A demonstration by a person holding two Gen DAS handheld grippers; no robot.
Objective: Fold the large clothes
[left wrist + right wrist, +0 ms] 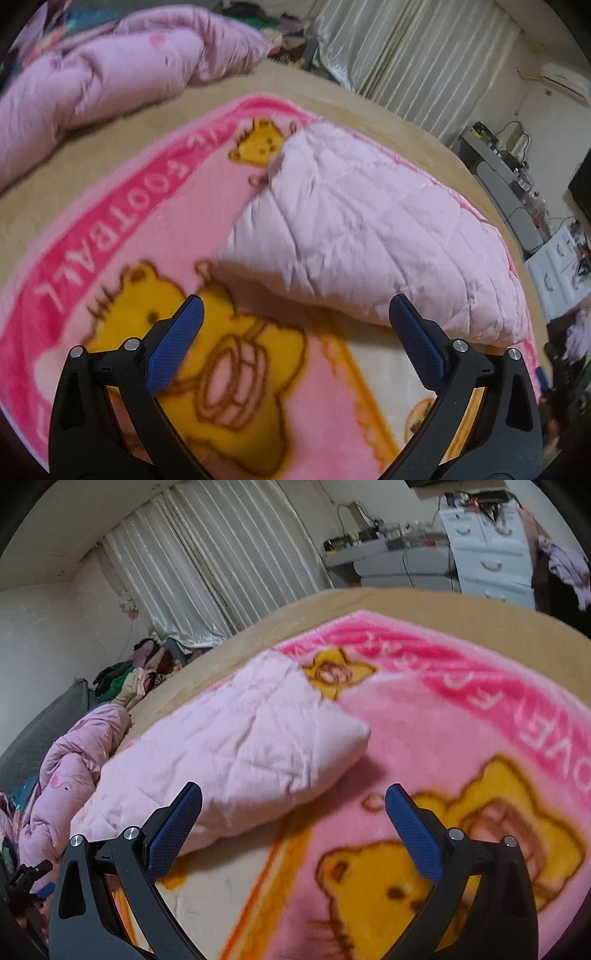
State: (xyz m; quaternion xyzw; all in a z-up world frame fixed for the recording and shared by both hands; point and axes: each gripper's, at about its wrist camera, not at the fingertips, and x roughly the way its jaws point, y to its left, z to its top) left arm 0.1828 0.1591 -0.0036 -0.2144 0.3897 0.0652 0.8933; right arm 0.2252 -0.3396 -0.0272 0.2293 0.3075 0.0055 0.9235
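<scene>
Nearest, the left gripper [293, 314] and the right gripper [293, 795] both hover with jaws apart, holding nothing. One bear-print blanket [295, 369] lies spread beneath them on the bed [369, 105]. On it rests one pale pink quilted piece [362, 229], folded. Judged soft, light and bulky; best gripped at its near corners. Farther left lies one crumpled pink duvet [92, 85].

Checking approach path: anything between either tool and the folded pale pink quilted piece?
Nothing visible. The left tool and right tool are both open, above the bear-print blanket, with the quilted piece just ahead; only open blanket lies between.
</scene>
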